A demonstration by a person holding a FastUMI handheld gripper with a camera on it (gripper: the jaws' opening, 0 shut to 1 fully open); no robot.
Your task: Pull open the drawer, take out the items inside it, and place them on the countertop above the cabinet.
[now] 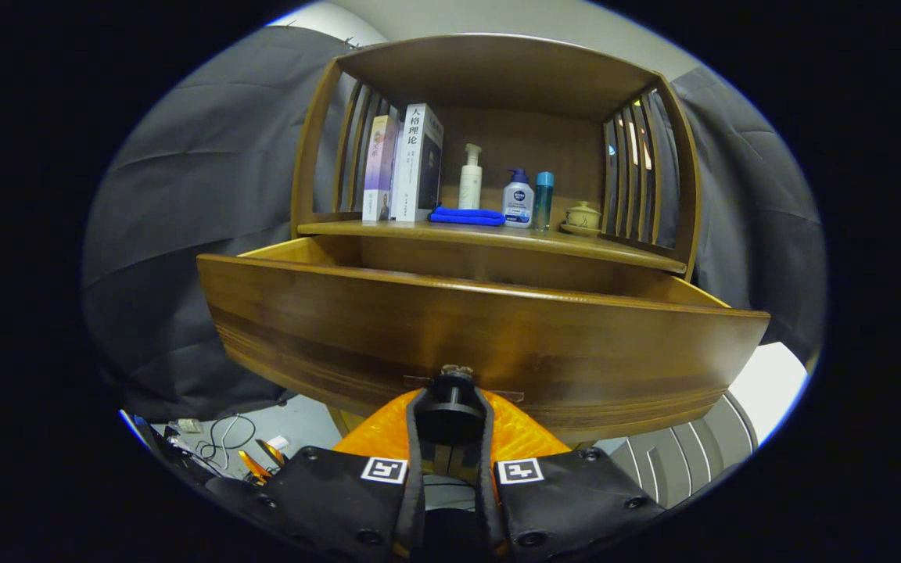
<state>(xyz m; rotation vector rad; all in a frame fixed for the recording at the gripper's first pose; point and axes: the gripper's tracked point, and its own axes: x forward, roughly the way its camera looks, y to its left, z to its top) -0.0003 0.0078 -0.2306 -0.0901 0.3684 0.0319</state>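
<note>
The wooden drawer [482,344] stands pulled out of the cabinet, its broad front panel just ahead of me. My gripper [451,391] is shut on the drawer's small dark knob [454,374] at the middle of the panel's lower part, both orange fingers [388,430] pressing its sides. The drawer's inside is hidden behind the front panel; only its far walls show. Above it runs the countertop [622,249], carrying two upright books [407,164], a folded blue cloth [467,216], a white pump bottle [471,178], a short blue-capped bottle [518,200], a teal bottle [543,200] and a small lidded cup [582,216].
The cabinet's slatted side walls [638,176] and top board [497,70] enclose the countertop shelf. Dark cloth hangs on both sides. On the floor to the lower left lie cables [224,438] and small items; a white ribbed object [693,453] sits to the lower right.
</note>
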